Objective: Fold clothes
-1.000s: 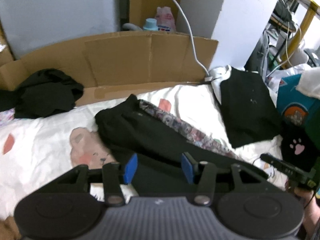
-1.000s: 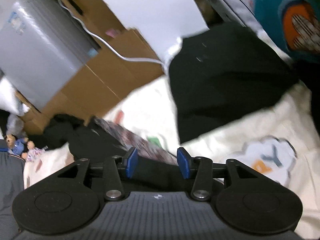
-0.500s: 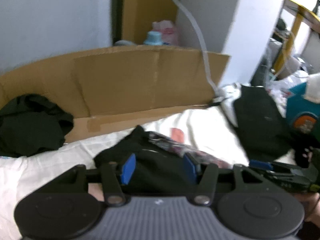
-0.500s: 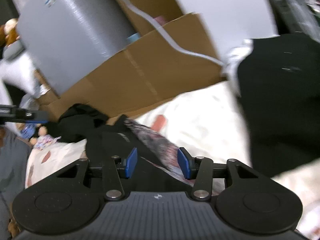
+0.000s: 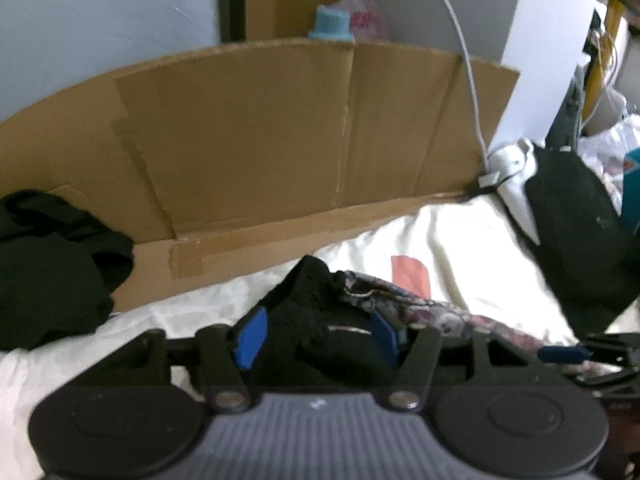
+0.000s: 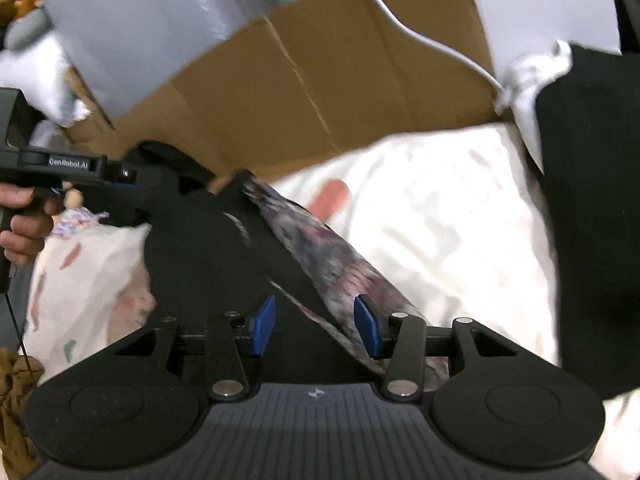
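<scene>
Both wrist cameras look down, close over the bed [image 5: 460, 232], sharing the black garment [image 5: 316, 320] and cardboard [image 6: 320, 80].

- Both views are evenly lit by soft indoor light; no hard shadows fall on the white bedsheet [image 5: 472, 232].
- The left wrist view is mildly soft all over; the cardboard panel [image 5: 280, 140] bows from fisheye distortion, and the corners go dark.
- The right wrist view shows motion blur: the floral garment [image 6: 320, 256] and cardboard edges smear.
- The black clothes [image 5: 48, 264] lose all detail in darkness.
- The grey wall [image 6: 152, 16] looks slightly washed out.
</scene>
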`<state>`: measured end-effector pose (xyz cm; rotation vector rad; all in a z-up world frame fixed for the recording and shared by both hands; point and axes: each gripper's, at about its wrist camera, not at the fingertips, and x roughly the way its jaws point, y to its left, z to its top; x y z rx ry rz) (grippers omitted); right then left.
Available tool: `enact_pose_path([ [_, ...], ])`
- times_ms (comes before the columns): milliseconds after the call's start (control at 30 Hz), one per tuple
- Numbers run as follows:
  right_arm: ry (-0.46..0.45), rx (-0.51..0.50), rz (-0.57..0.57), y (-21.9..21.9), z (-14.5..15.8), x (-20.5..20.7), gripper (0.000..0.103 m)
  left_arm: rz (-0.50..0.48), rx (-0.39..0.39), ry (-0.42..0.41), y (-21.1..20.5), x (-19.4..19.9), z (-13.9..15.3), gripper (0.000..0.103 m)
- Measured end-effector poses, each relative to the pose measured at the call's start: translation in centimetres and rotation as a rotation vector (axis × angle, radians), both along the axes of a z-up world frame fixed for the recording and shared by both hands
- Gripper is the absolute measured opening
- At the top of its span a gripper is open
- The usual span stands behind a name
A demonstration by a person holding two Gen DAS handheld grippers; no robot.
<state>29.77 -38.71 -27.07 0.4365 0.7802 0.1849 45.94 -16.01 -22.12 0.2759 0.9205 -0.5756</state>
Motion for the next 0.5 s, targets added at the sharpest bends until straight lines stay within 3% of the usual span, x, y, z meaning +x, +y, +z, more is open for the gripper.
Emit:
enact_pose_path([
  [233,0.044,-0.019,0.031,-0.2,-1.2,0.5,0.049,-0.011,0.061,0.03,-0.2,1.8,-3.2,0.066],
  [500,0.065,-0.077,0.118,1.2,-2.1,0.6,0.049,-0.155,0.09,0.121,0.5,1.9,-4.2,0.072],
])
